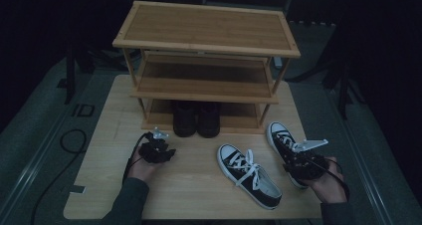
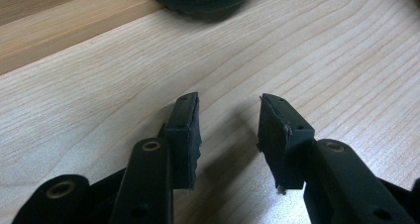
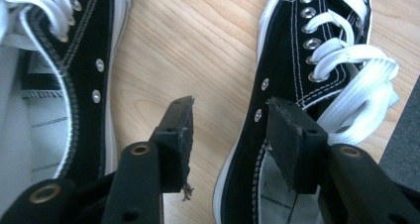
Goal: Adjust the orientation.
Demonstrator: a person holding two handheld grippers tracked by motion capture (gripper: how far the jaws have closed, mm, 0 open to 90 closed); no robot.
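Sneaker [image 3: 302,50] just beside right claw [image 3: 230,135], jaws apart, nothing clamped.

1. The bench [image 1: 194,177] is pale wood with a smooth, matt grain.
2. The shoe rack [image 1: 206,28] looks like bamboo slats.
3. Both sneakers, the near one [image 1: 249,175] and the right one [image 3: 307,60], are black canvas with white stitching, metal eyelets and flat white cloth laces.
4. The fingers [image 3: 179,135] carry matt, frayed rubbery pads.
5. The dark boots [image 1: 196,118] are possibly leather.
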